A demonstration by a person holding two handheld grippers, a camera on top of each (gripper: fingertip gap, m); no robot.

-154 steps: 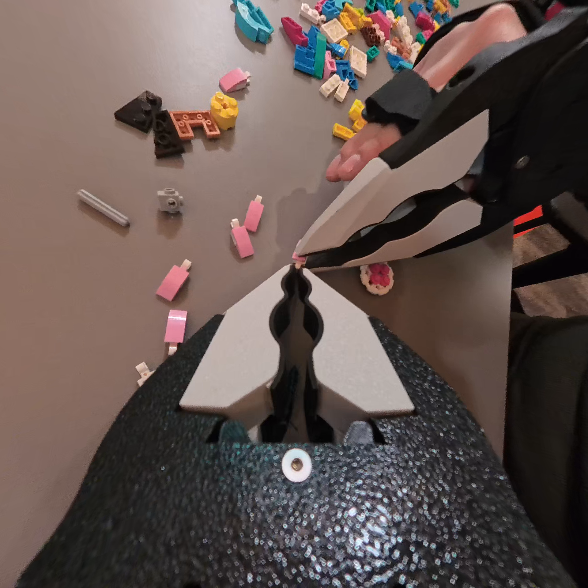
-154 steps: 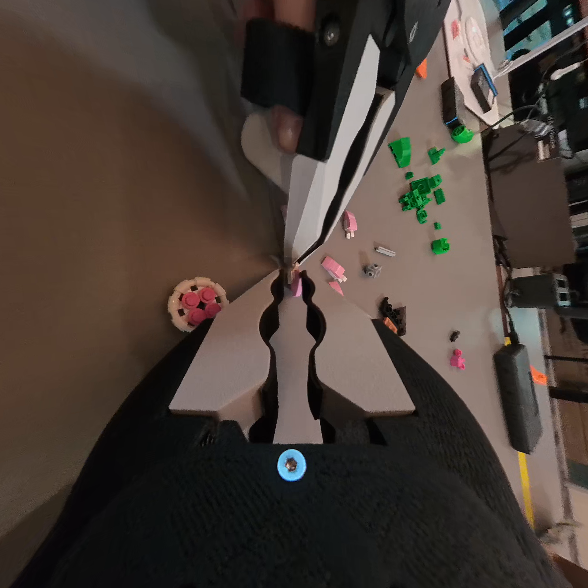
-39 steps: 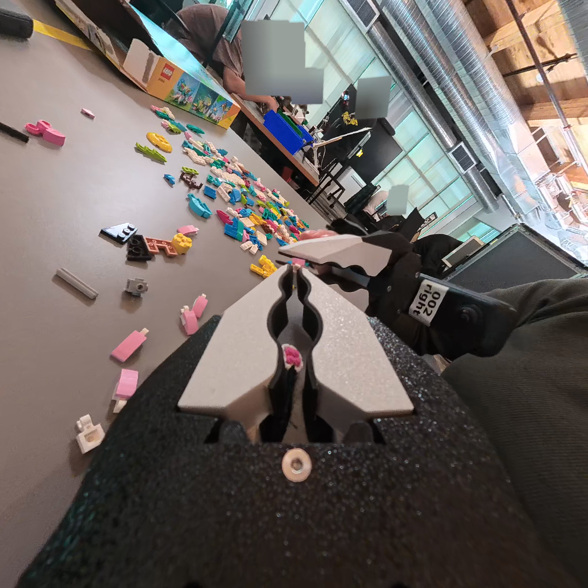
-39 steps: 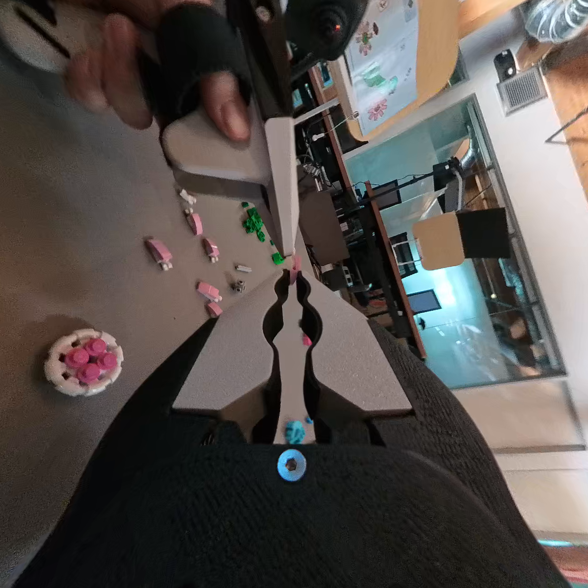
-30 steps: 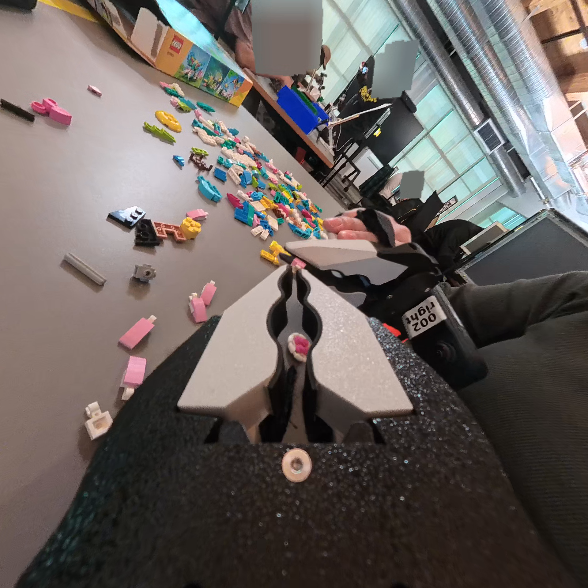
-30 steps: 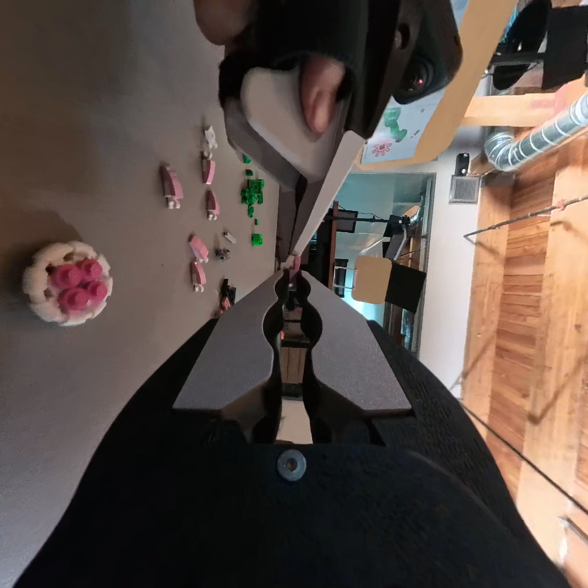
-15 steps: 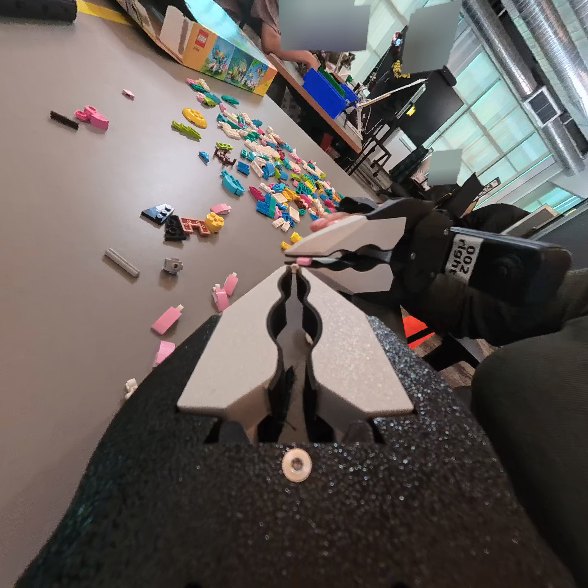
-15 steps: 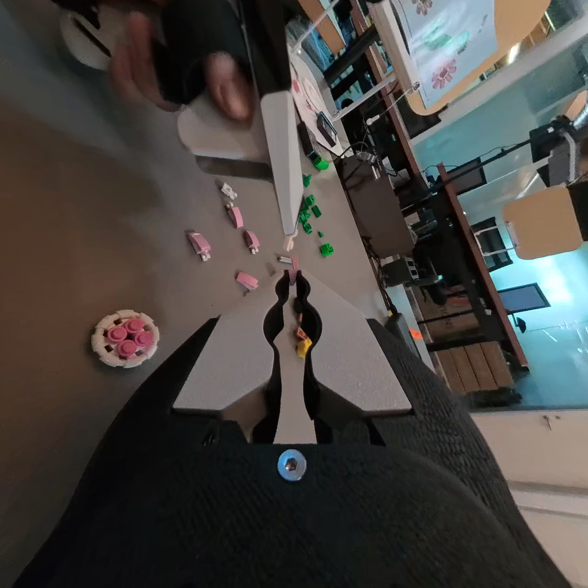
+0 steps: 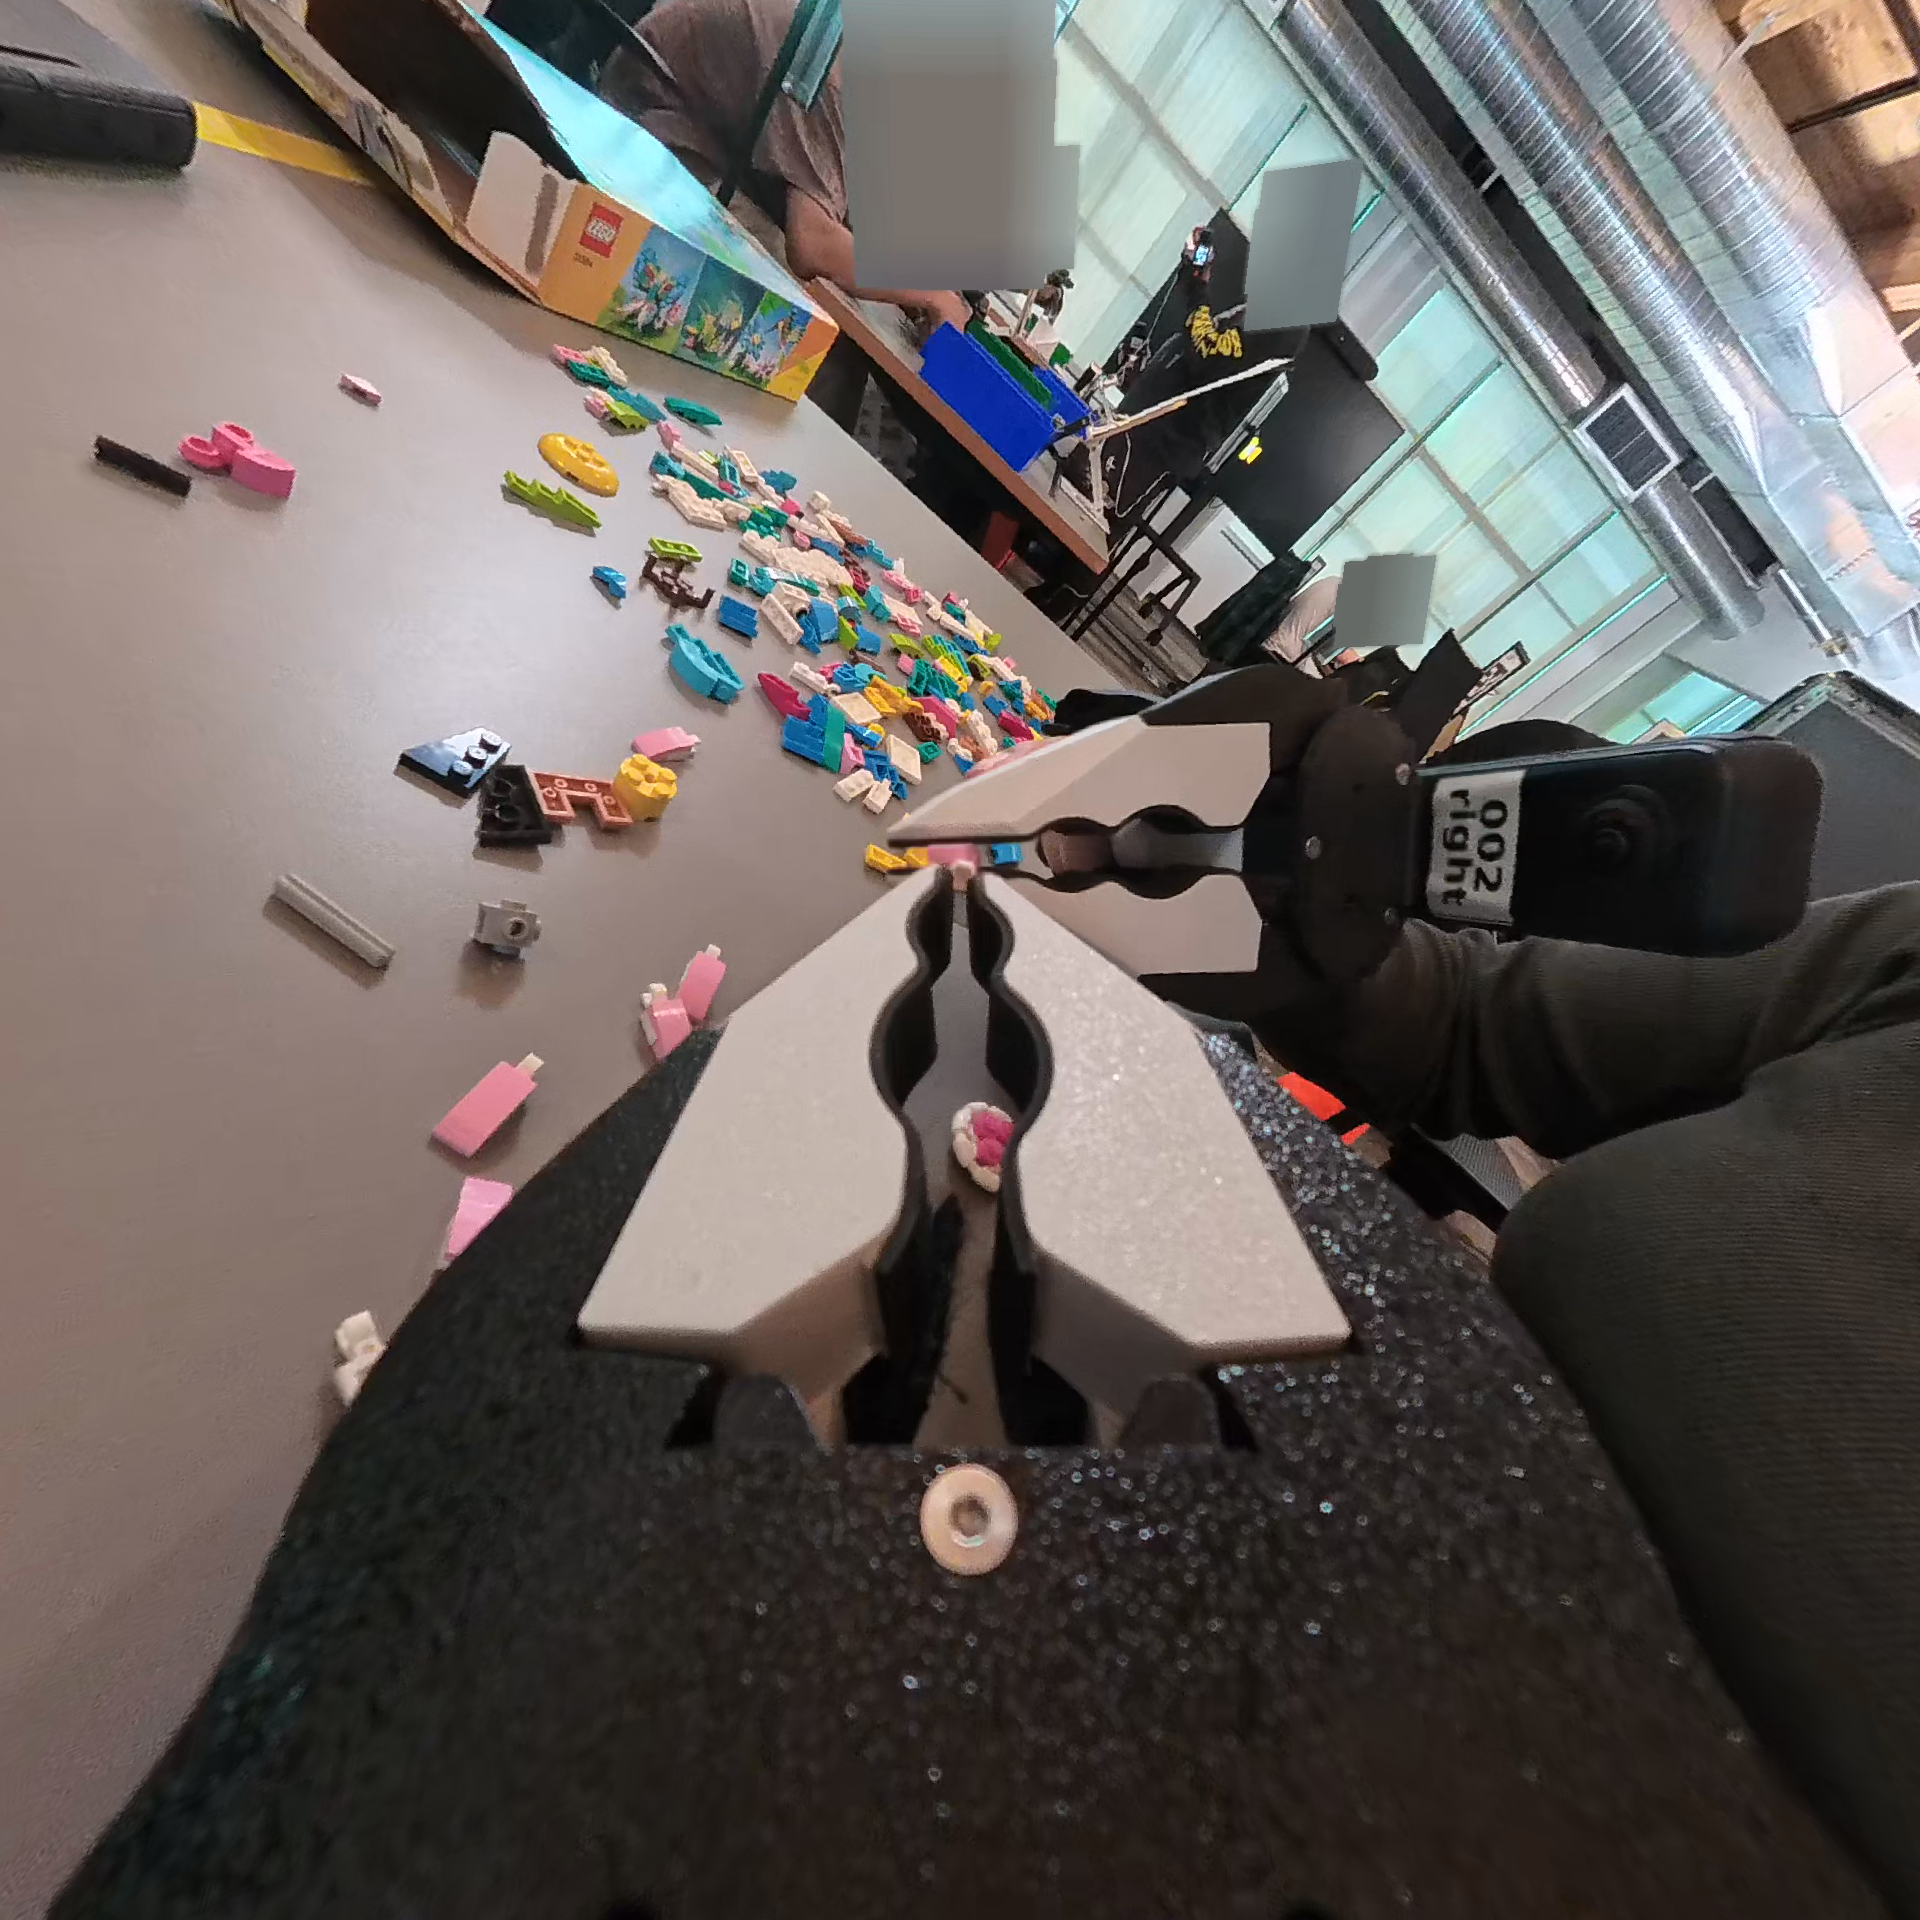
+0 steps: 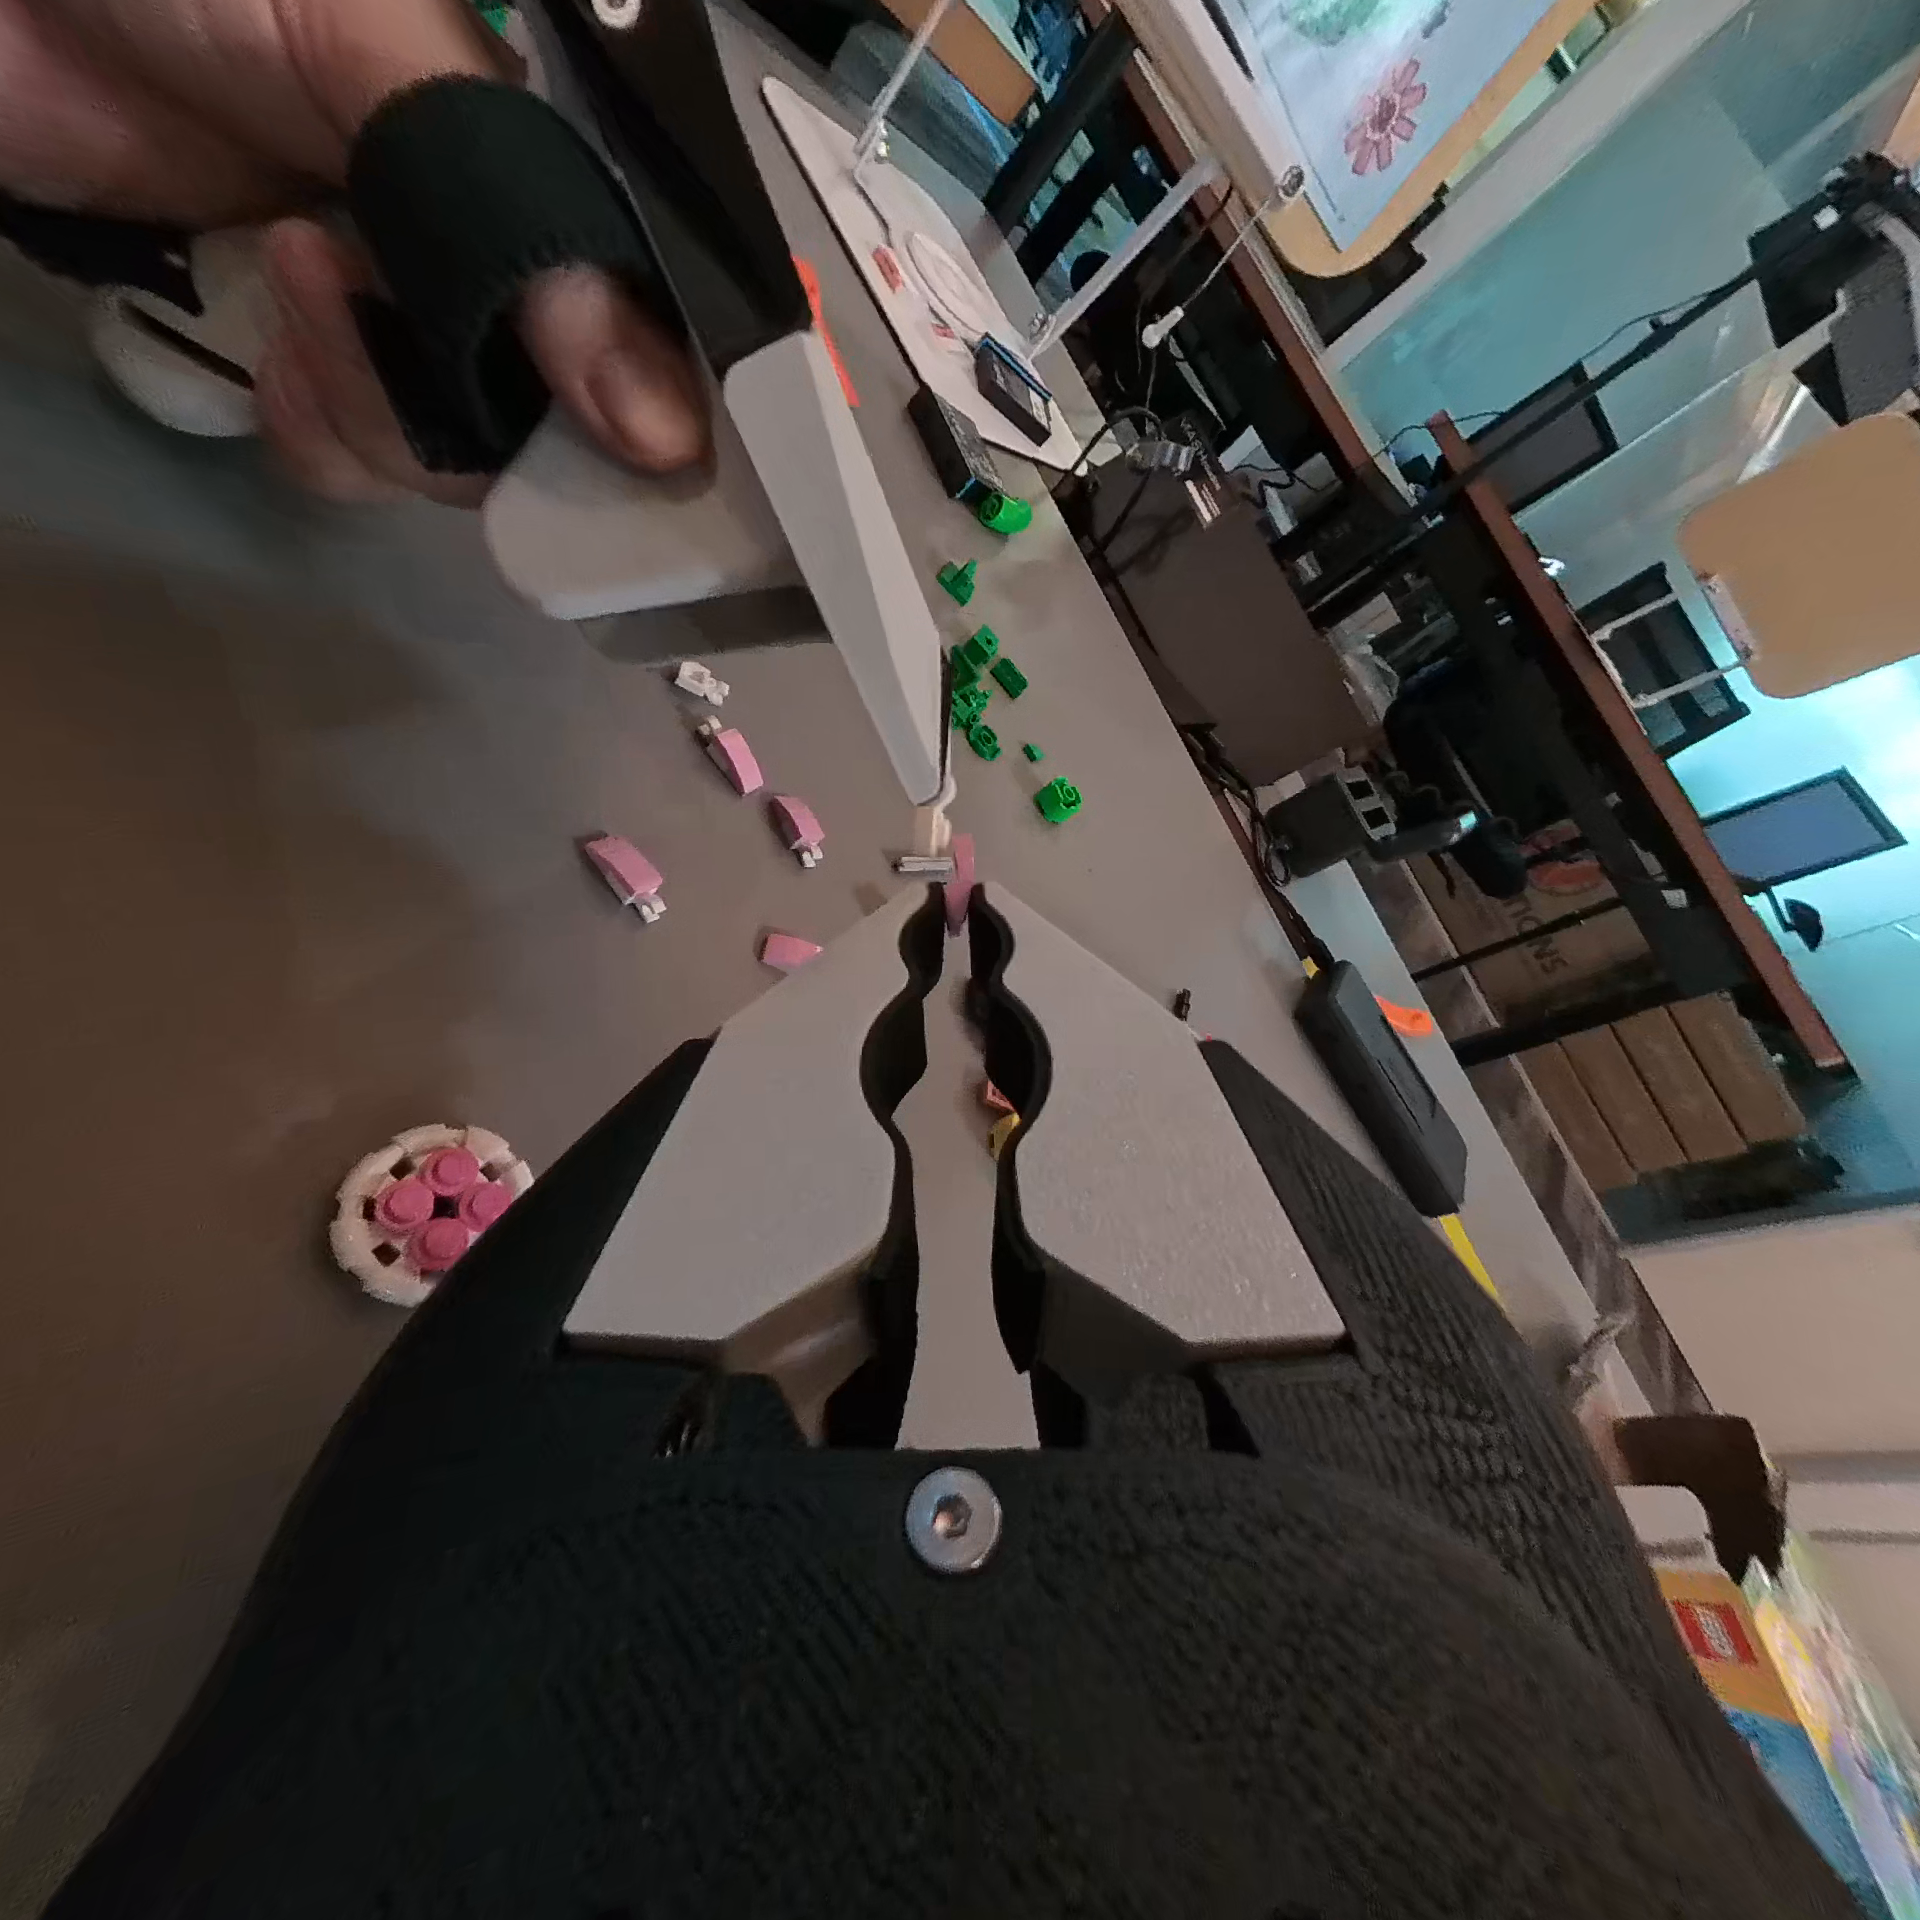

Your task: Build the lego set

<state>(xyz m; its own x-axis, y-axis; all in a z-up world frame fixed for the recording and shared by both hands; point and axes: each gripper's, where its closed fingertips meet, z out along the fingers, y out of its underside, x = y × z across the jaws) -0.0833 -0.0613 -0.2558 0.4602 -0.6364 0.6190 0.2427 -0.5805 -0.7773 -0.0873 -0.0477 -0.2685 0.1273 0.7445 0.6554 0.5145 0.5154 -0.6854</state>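
Note:
Both grippers are held tip to tip above the grey table (image 9: 208, 727). My right gripper (image 10: 958, 906) is shut on a small pink piece (image 10: 962, 881). It enters the left wrist view from the right (image 9: 906, 831), with the pink piece (image 9: 951, 854) at its tip. My left gripper (image 9: 958, 885) is shut on a small white clip piece (image 10: 931, 831), which touches the pink piece. A white round piece with magenta studs (image 10: 426, 1210) lies on the table below the grippers. It shows between my left fingers (image 9: 982, 1143).
Several pink petal pieces (image 9: 483, 1107) (image 10: 623, 864) lie on the table. A grey axle (image 9: 332, 920), a black, brown and yellow assembly (image 9: 561, 790), a big pile of loose bricks (image 9: 862, 665), a set box (image 9: 665, 281) and green pieces (image 10: 977, 686) are farther off. People sit behind. The grippers are tip to tip, or close to it. The grey axle (image 9: 332, 920) lies around 10 cm away from my right fingertips.
Both grippers stay shut above the table while the hands turn. The left gripper's white piece has moved closer to the pink piece in the right gripper and now touches it.

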